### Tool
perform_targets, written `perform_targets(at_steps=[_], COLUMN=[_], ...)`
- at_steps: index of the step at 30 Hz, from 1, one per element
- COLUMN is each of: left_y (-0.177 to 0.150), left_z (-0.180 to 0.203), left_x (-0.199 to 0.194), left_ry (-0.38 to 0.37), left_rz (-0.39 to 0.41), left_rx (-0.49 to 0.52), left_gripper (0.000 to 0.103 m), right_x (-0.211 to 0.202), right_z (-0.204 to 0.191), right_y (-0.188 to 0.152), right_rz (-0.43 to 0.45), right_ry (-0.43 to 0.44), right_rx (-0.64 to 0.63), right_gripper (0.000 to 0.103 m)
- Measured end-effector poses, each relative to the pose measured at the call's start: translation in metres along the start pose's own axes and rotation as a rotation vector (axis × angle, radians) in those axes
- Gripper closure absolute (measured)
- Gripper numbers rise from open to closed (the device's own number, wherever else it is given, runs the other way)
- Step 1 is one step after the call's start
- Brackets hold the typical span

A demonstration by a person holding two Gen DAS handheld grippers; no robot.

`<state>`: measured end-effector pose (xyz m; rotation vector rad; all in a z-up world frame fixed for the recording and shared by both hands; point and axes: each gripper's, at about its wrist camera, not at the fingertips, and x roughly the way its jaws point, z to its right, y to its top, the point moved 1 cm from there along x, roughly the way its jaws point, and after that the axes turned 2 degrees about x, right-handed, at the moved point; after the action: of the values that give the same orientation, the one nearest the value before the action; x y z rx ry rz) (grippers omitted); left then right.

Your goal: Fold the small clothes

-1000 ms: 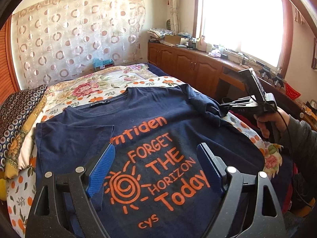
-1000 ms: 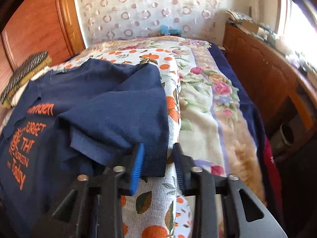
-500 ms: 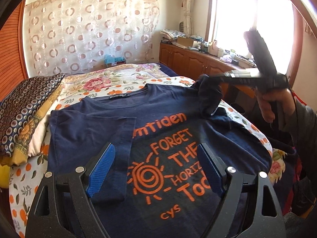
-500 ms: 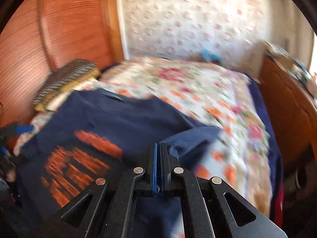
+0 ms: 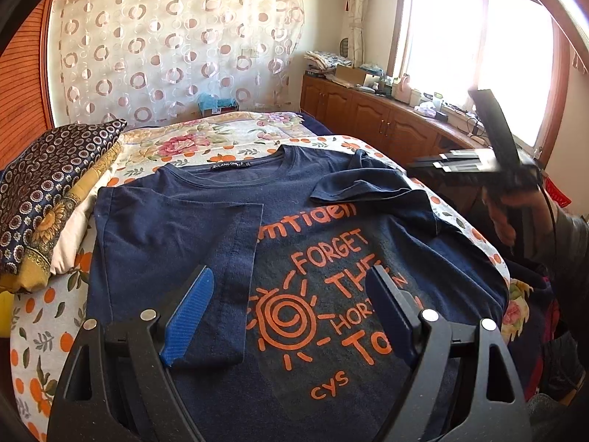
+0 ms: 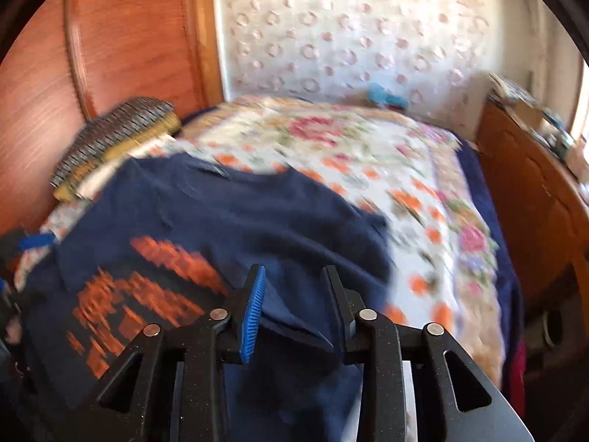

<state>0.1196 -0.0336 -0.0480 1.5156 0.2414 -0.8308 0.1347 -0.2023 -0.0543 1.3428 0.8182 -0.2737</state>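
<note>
The navy cotton T-shirt with orange print (image 5: 331,258) lies flat on the floral bed (image 5: 228,140). The right hand-held gripper (image 6: 294,305) is opening, its jaws off the folded-in sleeve (image 5: 364,188); the left hand-held gripper (image 5: 291,313) hovers open. Let the sleeve settle flat before withdrawing.

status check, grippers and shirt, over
Left gripper open, hovering over navy t-shirt with orange print. Right gripper jaws opening, sleeve fabric between them. Both sleeves folded in. Nothing in the way.

- A home bedroom: a bed (image 5: 257,136) under a floral bedspread.
- Folded bedding (image 5: 48,184) piles at its left edge.
- Circle-patterned curtain (image 5: 176,48) behind; cluttered wooden cabinets (image 5: 368,114) beneath a sunny window (image 5: 478,48).
</note>
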Motion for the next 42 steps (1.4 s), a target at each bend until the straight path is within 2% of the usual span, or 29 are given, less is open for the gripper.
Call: perform_targets(at_steps=[5,12,13,14,15,16,22,26,27,31,36,42], left_y=[-0.003,-0.003,-0.003,-0.004,-0.004,-0.004,-0.004,-0.005,-0.004,-0.005,-0.006,-0.001], left_z=[0.000,-0.002,-0.003,-0.003,-0.004,-0.004,-0.007,-0.008,-0.008,-0.009,-0.010,-0.008], left_x=[0.008,0.007,0.007,0.007,0.007,0.007,0.004,0.004,0.005,0.005,0.004,0.007], left_ry=[0.002,0.007,0.006,0.005,0.006,0.006,0.008,0.008,0.009,0.011,0.016,0.015], left_rz=[-0.024,-0.027,-0.027,-0.027,-0.029,-0.030,-0.022,-0.018,-0.019,-0.020,-0.019,-0.016], left_rx=[-0.003,-0.004,-0.006,-0.008,-0.009,-0.009,-0.015,-0.023,-0.025,-0.026,-0.032,-0.024], left_gripper=[0.018,0.018,0.018,0.018,0.018,0.018,0.018,0.018,0.018,0.018,0.018,0.018], right_x=[0.003,0.011,0.013,0.010,0.008,0.007,-0.021,-0.028,-0.027,-0.017,-0.029,-0.041], right_z=[0.015,0.020,0.019,0.019,0.016,0.014,-0.017,-0.027,-0.026,-0.029,-0.025,-0.022], right_y=[-0.028,-0.028,-0.028,-0.027,-0.027,-0.027,-0.040,-0.055,-0.058,-0.064,-0.055,-0.054], right_rz=[-0.040,-0.038,-0.035,-0.025,-0.019,-0.016,0.018,-0.044,-0.064,-0.113,-0.060,0.009], right_ry=[0.008,0.084,0.093,0.096,0.097,0.112,0.206,0.242,0.252,0.199,0.204,0.161], right_rx=[0.087,0.109,0.103,0.094,0.081,0.067,-0.065,-0.110,-0.110,-0.139,-0.125,-0.099], right_gripper=[0.061,0.061,0.062,0.068,0.090,0.097,0.097,0.097,0.096,0.078,0.068,0.064])
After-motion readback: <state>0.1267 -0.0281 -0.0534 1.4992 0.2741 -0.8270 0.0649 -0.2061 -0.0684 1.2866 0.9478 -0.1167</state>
